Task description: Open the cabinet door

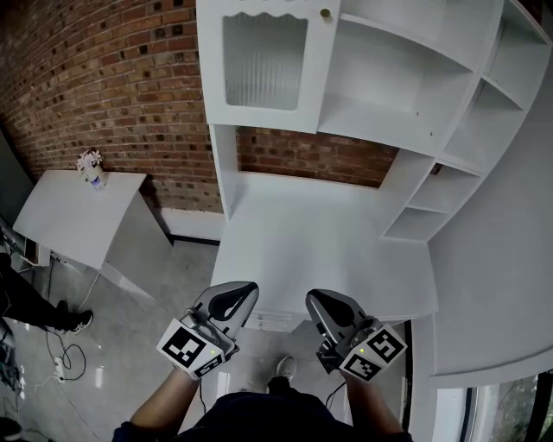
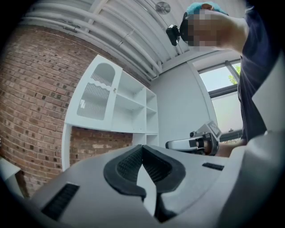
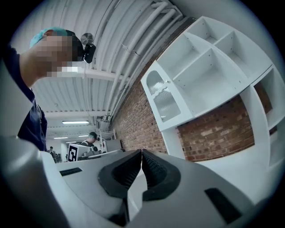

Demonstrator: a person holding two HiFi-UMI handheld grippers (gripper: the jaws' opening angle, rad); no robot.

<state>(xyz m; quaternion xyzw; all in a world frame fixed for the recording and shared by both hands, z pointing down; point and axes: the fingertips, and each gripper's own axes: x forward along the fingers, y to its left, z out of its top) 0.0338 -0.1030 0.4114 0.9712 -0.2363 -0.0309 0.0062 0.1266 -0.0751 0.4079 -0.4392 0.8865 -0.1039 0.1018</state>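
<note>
The white cabinet's door (image 1: 265, 60) has a ribbed glass pane and a small brass knob (image 1: 326, 13); it is closed, high above the white desk top (image 1: 320, 250). My left gripper (image 1: 238, 295) and right gripper (image 1: 321, 302) are held side by side at the desk's near edge, far below the door. Both are shut with nothing between the pads. In the left gripper view the door (image 2: 95, 93) lies beyond the closed left gripper (image 2: 142, 147), with the right gripper (image 2: 196, 141) alongside. In the right gripper view the door (image 3: 164, 100) and knob (image 3: 168, 81) sit above the closed right gripper (image 3: 141, 152).
Open white shelves (image 1: 406, 78) fill the cabinet to the right of the door. A red brick wall (image 1: 112, 78) stands behind. A small white table (image 1: 78, 216) with a flower pot (image 1: 91, 167) is at left. Another person's leg (image 1: 34, 302) and cables lie on the floor there.
</note>
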